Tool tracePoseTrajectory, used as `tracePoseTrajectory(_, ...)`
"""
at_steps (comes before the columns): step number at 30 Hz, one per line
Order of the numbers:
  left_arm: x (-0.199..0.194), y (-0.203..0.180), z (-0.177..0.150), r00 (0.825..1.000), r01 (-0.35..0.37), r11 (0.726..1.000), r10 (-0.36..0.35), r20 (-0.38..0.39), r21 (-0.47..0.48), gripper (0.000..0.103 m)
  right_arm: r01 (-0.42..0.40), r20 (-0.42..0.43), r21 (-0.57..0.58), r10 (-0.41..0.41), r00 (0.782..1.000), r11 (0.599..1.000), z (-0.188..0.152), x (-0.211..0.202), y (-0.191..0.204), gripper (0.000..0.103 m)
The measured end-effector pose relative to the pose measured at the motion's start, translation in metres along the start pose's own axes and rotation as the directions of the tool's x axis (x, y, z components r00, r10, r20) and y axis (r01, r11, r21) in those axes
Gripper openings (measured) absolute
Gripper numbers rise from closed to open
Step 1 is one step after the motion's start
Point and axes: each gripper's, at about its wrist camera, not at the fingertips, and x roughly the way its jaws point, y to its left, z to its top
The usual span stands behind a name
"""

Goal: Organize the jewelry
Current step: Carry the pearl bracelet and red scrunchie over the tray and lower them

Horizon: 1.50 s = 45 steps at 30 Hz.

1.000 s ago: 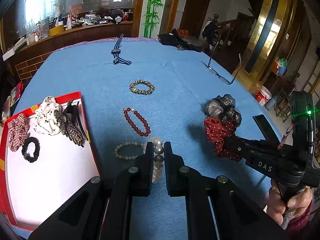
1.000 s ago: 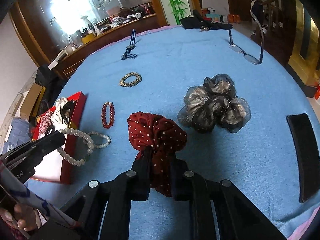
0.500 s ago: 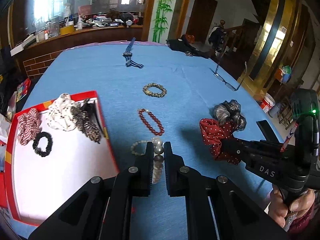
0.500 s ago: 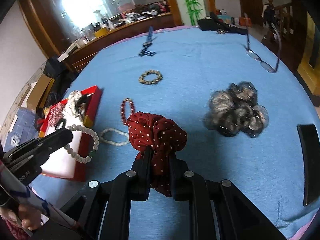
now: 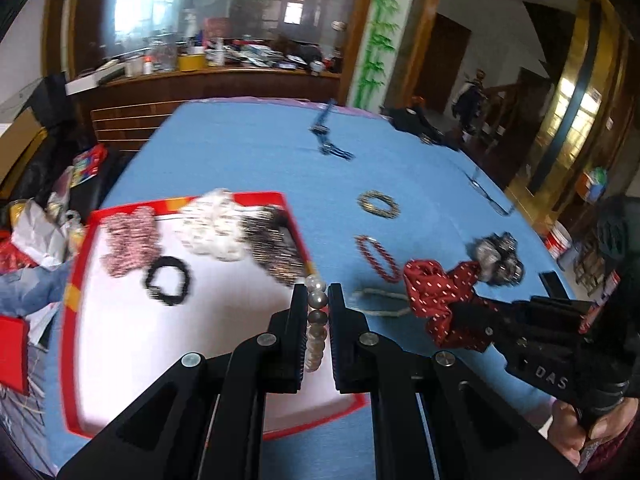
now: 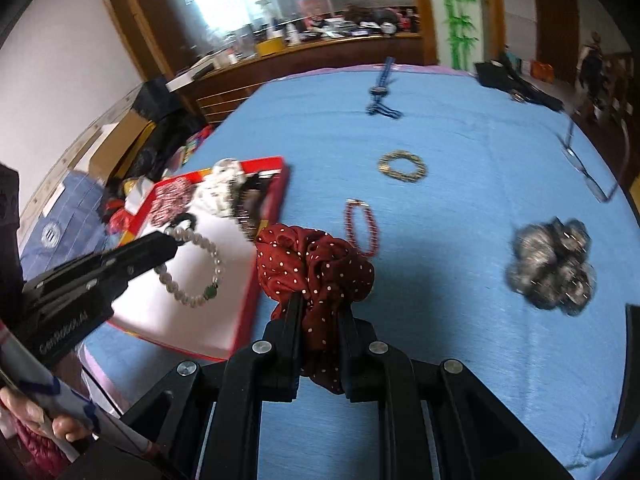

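Note:
My left gripper (image 5: 318,300) is shut on a pearl bracelet (image 5: 316,320) and holds it over the right part of the red-rimmed white tray (image 5: 120,344). From the right wrist view the bracelet (image 6: 192,268) hangs over the tray (image 6: 244,300) from the left gripper (image 6: 170,242). My right gripper (image 6: 320,306) is shut on a red dotted scrunchie (image 6: 316,264), held above the blue table just right of the tray; it also shows in the left wrist view (image 5: 436,288).
The tray holds a plaid scrunchie (image 5: 128,240), a black hair tie (image 5: 168,280), a white scrunchie (image 5: 212,228) and a beaded clip (image 5: 276,248). On the blue cloth lie a red bead bracelet (image 6: 362,224), a gold bracelet (image 6: 402,166), a pale bead bracelet (image 5: 380,302), a grey scrunchie (image 6: 552,268), glasses (image 6: 588,176) and a blue tie (image 6: 380,96).
Both grippers have moved left toward the tray. The pearl bracelet has gone from over the blue cloth to over the tray, and the red scrunchie has come close to the tray's right rim.

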Motion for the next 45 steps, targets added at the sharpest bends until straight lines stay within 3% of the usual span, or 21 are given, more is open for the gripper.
tracePoseTrajectory(10,-0.013,0.071,-0.003,0.995,-0.097,0.990,0.100,0.019,-0.099,0.009,-0.069,-0.047,-0.098,0.065,0.997,0.993,0.010,0.026,0.059,0.017)
tracePoseTrajectory(18,-0.002,0.112,-0.005,0.991,-0.129,0.978,0.130,-0.003,-0.162,0.009,-0.087,-0.108,-0.114,0.075,0.991,0.990,0.018,0.060,0.085,0.017)
tracePoseTrajectory(30,0.018,0.146,-0.002,0.989,-0.149,0.967,0.146,-0.030,-0.207,0.009,-0.069,-0.142,-0.113,0.052,0.989,0.991,0.032,0.094,0.103,0.018)
tracePoseTrajectory(40,0.036,0.160,-0.004,0.973,-0.229,0.953,0.220,-0.065,-0.197,0.009,-0.055,-0.170,-0.111,0.036,0.985,0.992,0.045,0.124,0.113,0.018)
tracePoseTrajectory(45,0.044,0.172,-0.005,0.972,-0.235,0.946,0.221,-0.085,-0.223,0.010,-0.042,-0.177,-0.106,0.022,0.984,0.993,0.052,0.137,0.116,0.018)
